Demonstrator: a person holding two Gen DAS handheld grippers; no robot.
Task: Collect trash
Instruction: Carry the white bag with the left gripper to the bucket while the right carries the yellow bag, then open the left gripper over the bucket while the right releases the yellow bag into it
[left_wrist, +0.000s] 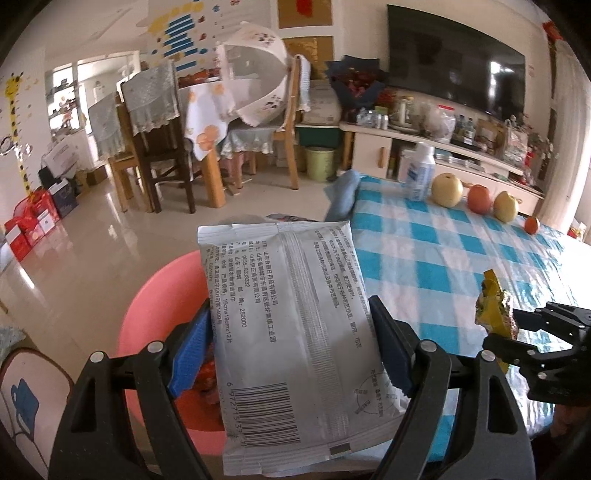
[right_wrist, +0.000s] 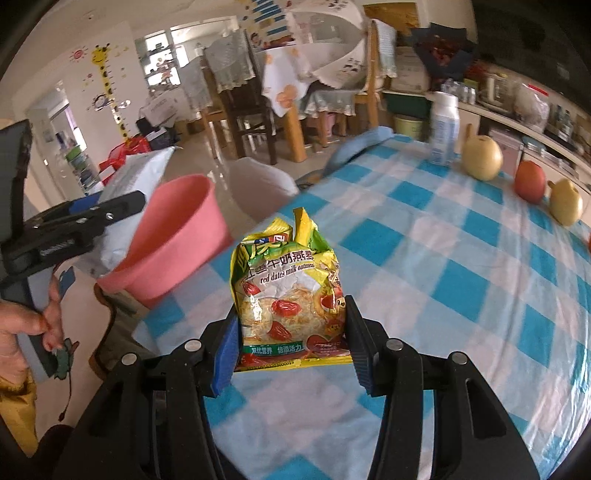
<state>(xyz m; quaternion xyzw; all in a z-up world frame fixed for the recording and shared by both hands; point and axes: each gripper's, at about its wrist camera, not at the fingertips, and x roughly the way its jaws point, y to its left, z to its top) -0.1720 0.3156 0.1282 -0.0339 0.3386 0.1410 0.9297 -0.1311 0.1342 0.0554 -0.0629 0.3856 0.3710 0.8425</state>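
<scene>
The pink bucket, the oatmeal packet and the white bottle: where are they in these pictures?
pink bucket (right_wrist: 177, 236), right wrist view, on its outer wall.
oatmeal packet (right_wrist: 291, 295), right wrist view, on its printed front.
white bottle (left_wrist: 419, 173), left wrist view, on its label.

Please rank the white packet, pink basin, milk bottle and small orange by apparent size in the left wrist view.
1. white packet, inflated by nearness
2. pink basin, partly hidden
3. milk bottle
4. small orange

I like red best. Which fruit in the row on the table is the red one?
The red apple: it sits between two yellow pears, the bigger pear beside the white bottle and the smaller pear on its other side.
</scene>
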